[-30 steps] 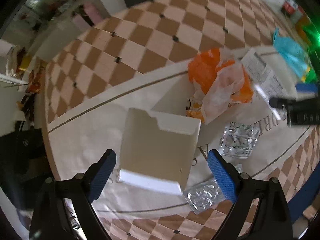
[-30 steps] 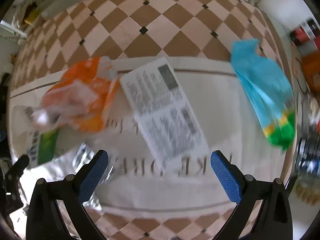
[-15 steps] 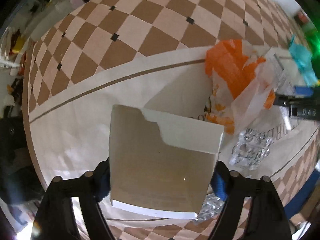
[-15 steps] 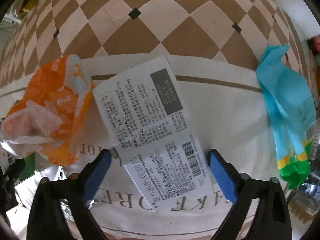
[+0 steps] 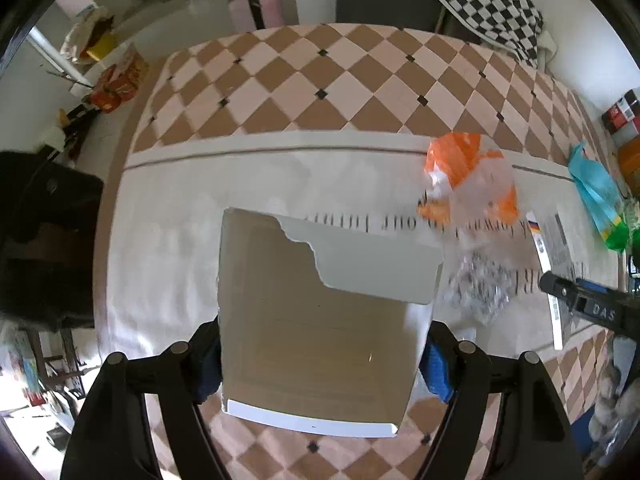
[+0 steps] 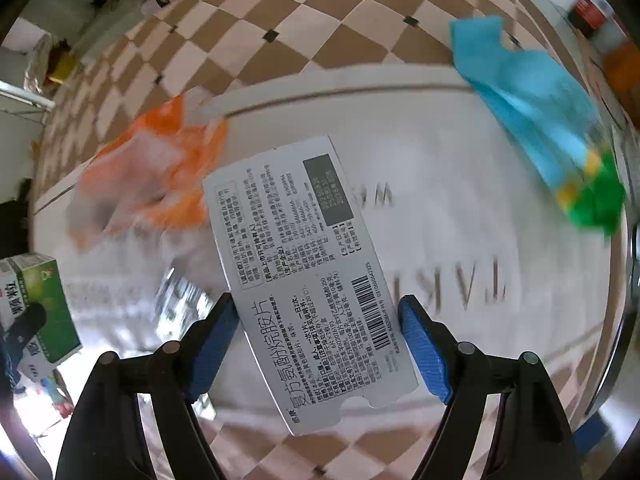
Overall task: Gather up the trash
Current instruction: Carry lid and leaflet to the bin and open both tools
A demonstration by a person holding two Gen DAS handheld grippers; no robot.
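My left gripper [image 5: 320,360] is shut on an open white cardboard box [image 5: 320,312] and holds it above the white table runner [image 5: 168,216]; the right wrist view shows its green printed side [image 6: 44,304]. My right gripper [image 6: 320,340] is shut on a flat white medicine carton [image 6: 304,264] with black print and a barcode, lifted off the runner. An orange and clear plastic wrapper [image 5: 468,176] lies on the runner, also in the right wrist view [image 6: 160,168]. A crumpled blister pack [image 5: 476,292] lies beside the box. A blue and green packet [image 6: 544,120] lies at the right.
The table has a brown and pink checked cloth [image 5: 320,80]. A black chair [image 5: 44,248] stands at the left edge. A checkered cushion [image 5: 488,4] lies beyond the far edge. Boxes and bottles [image 5: 620,116] crowd the right side.
My left gripper closed on the white box and lifted it. My right gripper moved in over the flat carton, closed on it and raised it off the runner.
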